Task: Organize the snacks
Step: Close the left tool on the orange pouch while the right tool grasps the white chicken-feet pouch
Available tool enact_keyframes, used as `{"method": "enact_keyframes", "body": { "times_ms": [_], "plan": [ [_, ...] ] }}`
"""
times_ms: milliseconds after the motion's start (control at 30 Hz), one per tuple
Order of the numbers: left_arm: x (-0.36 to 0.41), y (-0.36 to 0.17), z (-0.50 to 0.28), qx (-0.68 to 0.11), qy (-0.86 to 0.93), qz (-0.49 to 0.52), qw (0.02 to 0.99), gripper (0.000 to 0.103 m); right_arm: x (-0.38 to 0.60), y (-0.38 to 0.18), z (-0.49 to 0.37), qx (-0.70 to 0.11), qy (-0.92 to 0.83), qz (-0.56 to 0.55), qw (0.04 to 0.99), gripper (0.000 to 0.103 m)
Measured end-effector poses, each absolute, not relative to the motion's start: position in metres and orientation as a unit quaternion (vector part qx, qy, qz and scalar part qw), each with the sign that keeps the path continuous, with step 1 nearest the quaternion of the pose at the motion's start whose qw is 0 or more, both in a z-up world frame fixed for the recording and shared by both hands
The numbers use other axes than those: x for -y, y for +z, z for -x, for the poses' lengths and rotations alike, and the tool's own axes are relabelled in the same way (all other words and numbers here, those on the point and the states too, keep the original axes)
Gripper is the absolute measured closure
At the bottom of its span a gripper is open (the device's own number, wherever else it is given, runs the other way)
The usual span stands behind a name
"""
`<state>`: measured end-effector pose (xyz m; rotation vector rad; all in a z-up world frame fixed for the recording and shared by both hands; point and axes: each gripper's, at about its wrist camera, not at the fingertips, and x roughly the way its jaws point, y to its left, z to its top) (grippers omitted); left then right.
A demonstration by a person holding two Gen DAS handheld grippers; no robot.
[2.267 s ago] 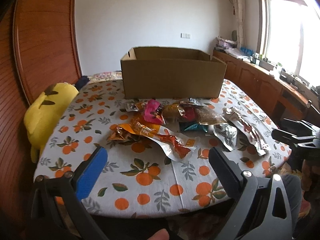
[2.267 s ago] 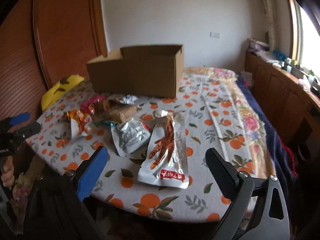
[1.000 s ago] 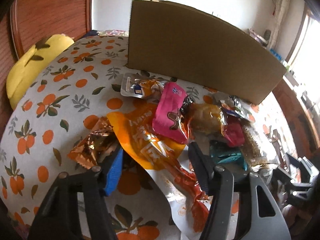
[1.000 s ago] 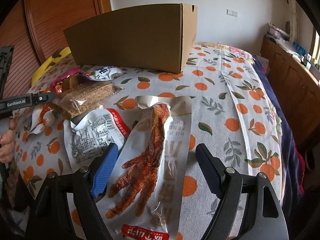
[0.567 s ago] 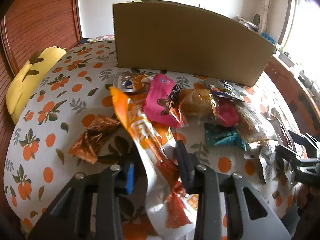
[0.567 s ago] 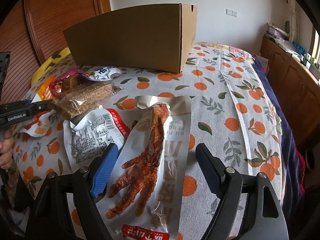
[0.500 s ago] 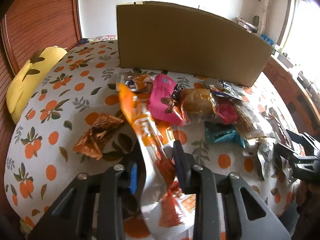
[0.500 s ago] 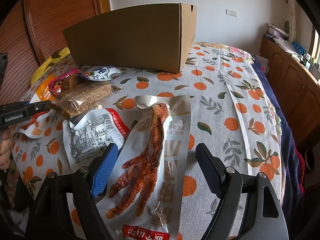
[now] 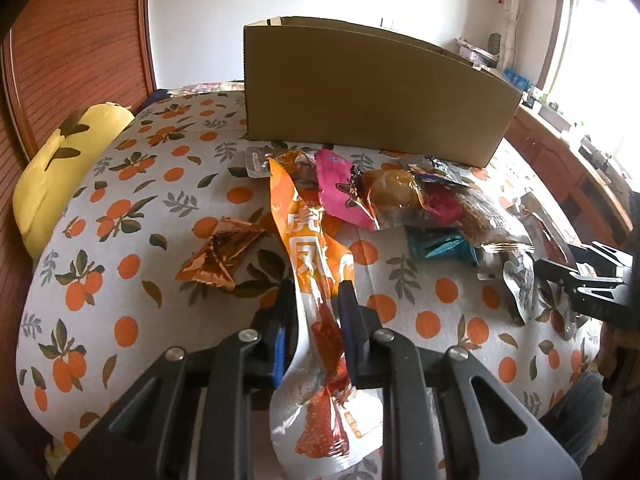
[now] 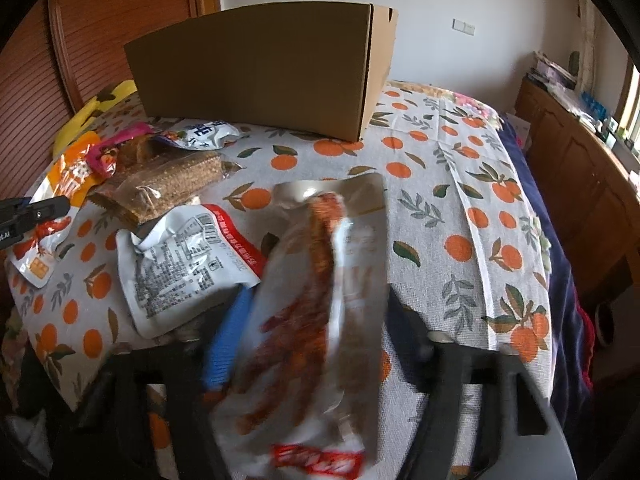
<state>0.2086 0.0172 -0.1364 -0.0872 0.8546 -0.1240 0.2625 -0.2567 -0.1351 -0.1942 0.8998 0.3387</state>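
My left gripper (image 9: 314, 304) pinches the orange chicken-feet pouch (image 9: 310, 248), its long axis running straight ahead toward the cardboard box (image 9: 372, 104); my right gripper (image 10: 316, 344) is closing around the clear chicken-feet pouch (image 10: 320, 296) lying lengthwise between its fingers

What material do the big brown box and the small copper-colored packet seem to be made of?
Box: likely cardboard; matte, flat brown walls with a visible folded flap edge. Copper packet: probably metallic foil or foil-coated plastic; shiny, sharply creased, with a crimped edge.
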Motion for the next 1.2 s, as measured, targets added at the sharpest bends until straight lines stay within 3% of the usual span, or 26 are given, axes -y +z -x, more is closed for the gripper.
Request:
{"method": "enact_keyframes", "body": {
  "times_ms": [200, 1200],
  "plan": [
    [-0.020, -0.132, -0.201, -0.397, -0.068, 0.041, 0.914, 0.086, 0.258, -0.130, -0.264, -0.443, 0.172, 0.084, 0.876, 0.053],
    [-0.036, -0.098, -0.180, -0.331, -0.056, 0.048, 0.941, 0.088, 0.255, -0.093, -0.232, -0.394, 0.173, 0.055, 0.901, 0.053]
  ]
}}
